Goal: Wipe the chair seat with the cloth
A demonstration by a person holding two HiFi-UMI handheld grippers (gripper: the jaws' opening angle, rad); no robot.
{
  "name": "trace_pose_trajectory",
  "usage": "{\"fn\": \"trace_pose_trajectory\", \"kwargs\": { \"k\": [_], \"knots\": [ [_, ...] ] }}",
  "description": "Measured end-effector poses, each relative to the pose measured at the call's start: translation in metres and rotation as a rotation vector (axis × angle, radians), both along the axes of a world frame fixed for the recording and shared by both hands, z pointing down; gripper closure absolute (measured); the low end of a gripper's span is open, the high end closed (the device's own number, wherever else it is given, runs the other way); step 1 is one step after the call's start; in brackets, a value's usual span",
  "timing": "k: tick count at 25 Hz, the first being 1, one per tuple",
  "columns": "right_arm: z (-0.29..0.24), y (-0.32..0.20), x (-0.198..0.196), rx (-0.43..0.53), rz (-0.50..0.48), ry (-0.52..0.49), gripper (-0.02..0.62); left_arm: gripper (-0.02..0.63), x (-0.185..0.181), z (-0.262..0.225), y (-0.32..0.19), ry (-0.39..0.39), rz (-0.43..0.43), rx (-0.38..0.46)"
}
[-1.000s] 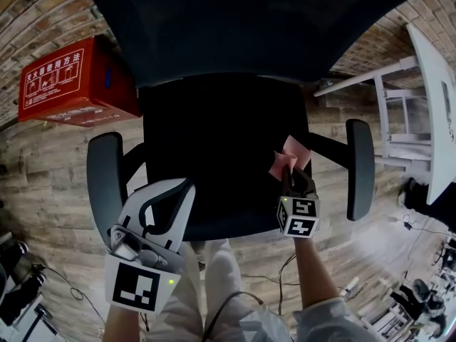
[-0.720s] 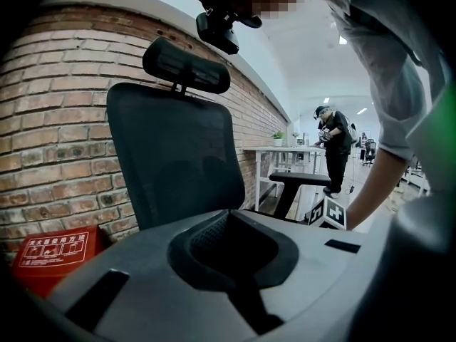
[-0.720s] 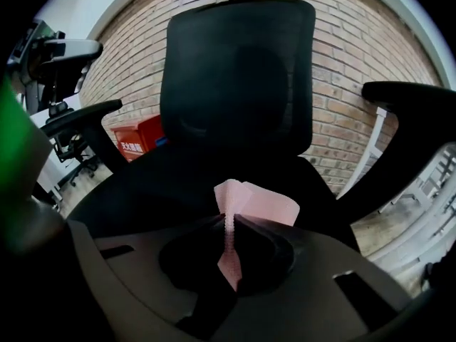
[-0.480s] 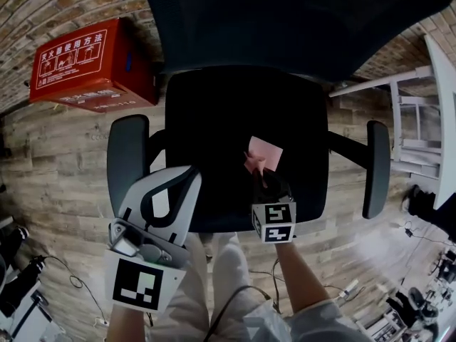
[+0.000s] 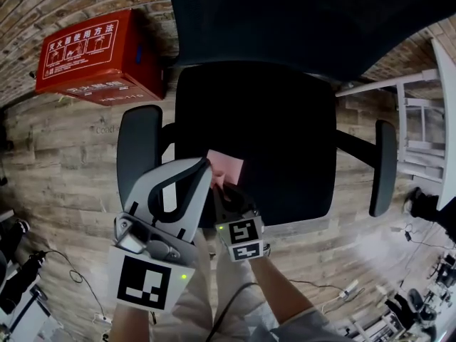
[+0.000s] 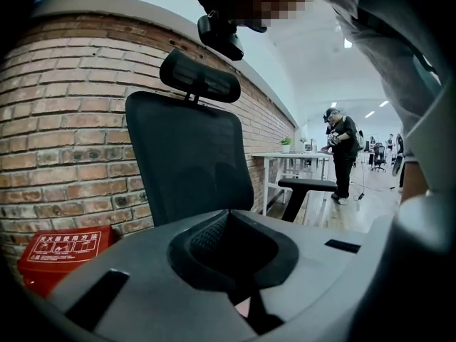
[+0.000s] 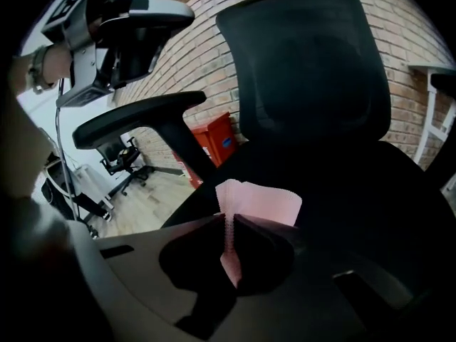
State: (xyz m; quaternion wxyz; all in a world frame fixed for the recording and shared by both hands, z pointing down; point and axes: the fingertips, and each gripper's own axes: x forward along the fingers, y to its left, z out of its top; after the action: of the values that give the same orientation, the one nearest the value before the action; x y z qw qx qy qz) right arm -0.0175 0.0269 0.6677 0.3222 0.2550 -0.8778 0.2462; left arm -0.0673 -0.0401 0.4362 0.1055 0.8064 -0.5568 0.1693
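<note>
Pink cloth (image 7: 265,201) in right tool (image 7: 228,221)

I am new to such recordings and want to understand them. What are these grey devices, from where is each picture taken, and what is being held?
There is no robot here. A person holds a two-jaw hand tool in each hand. The head view comes from a camera on the person's head and looks down on a black office chair and its seat. The other two views come from cameras that ride on the tools and look along their jaws. The right gripper is shut on a pink cloth, near the seat's front edge. The left gripper is shut, holds nothing, and hangs close beside the right one. A red box stands on the wooden floor by the brick wall.
</note>
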Motion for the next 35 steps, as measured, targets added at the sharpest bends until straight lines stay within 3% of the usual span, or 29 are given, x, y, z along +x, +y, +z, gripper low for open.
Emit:
{"fn": "trace_pose_trajectory", "kwargs": {
  "k": [9,14,24,35],
  "knots": [
    [-0.008,0.056,-0.021,-0.032,-0.135,-0.028,0.543,0.588,0.002,-0.001,0.007,-0.011,0.008,-0.004],
    [-0.006,0.057,-0.012,-0.034,-0.121,-0.021,0.543,0.588,0.007,0.0,0.008,-0.011,0.014,-0.007],
    [0.003,0.016,0.052,0.004,0.035,0.053,0.543,0.588,0.027,0.001,0.005,-0.015,0.049,-0.005],
    [0.009,-0.06,0.207,0.094,0.338,0.229,0.543,0.588,0.064,0.004,-0.006,-0.017,0.117,-0.014]
  ]
}}
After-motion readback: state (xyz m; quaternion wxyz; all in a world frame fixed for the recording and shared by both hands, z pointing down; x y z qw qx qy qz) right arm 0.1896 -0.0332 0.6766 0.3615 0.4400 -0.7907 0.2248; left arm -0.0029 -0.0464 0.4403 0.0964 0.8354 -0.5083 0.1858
